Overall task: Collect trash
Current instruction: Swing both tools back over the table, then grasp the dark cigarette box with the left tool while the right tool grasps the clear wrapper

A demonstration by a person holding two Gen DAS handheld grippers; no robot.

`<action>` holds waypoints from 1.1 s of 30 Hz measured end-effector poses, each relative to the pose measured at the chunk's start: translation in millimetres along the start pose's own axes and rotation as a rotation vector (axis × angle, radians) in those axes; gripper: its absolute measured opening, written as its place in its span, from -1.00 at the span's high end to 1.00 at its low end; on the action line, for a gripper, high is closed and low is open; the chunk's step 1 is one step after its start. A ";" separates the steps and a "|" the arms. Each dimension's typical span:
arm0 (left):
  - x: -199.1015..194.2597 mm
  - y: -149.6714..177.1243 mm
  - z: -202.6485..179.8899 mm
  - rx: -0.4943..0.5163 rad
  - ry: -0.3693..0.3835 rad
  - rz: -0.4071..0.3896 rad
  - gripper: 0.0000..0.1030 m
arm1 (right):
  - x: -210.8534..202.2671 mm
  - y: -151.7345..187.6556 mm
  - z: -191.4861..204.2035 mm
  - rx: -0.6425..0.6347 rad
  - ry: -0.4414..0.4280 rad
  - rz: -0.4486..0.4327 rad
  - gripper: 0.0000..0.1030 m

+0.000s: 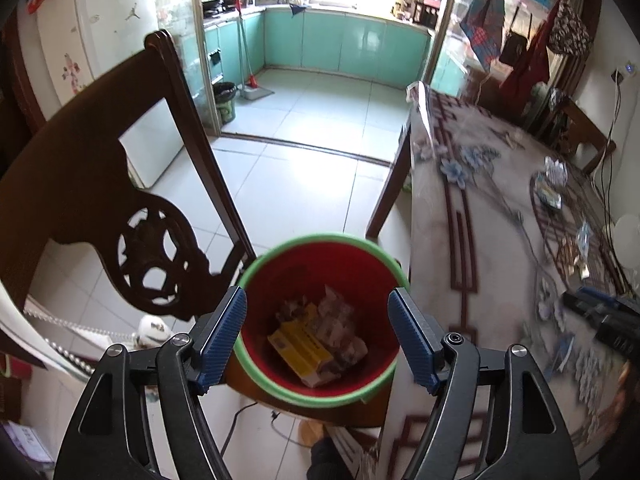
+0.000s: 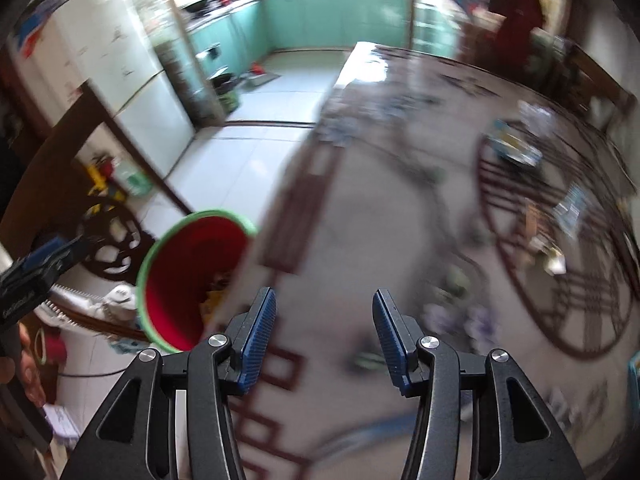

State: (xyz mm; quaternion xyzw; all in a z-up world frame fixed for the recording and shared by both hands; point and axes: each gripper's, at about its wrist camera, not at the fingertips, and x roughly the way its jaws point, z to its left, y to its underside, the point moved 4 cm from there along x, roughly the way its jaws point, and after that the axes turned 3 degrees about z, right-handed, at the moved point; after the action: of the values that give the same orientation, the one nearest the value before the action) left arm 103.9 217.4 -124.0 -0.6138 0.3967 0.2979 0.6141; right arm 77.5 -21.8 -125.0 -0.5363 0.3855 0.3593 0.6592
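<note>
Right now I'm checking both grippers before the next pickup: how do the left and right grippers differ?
The left gripper hangs over the red bucket; the right gripper hangs over the patterned tablecloth. The left gripper's jaws stand wider apart than the right gripper's. Both are open with nothing between their blue pads.

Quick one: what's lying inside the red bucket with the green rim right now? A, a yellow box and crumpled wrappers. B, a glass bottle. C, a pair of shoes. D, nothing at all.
A: the left wrist view looks straight down into the red bucket, where a yellow box lies beside crumpled wrappers.
</note>
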 end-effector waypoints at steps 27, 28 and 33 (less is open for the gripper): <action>-40.0 65.6 -234.7 0.069 0.008 0.020 -0.61 | -13.2 -69.1 -329.6 0.238 0.036 -0.146 -0.24; -41.0 64.8 -244.4 0.084 0.013 0.020 -0.63 | -0.5 -76.1 -332.9 0.241 0.031 -0.139 -0.24; -41.9 60.2 -279.5 0.145 0.008 0.018 -0.66 | 48.8 -92.5 -345.0 0.301 0.010 -0.078 -0.24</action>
State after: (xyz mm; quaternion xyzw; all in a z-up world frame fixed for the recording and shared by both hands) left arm -2.6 -50.2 -100.4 -0.5652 0.4252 0.2713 0.6528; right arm 138.8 -373.8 -172.8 -0.4481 0.4171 0.2688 0.7436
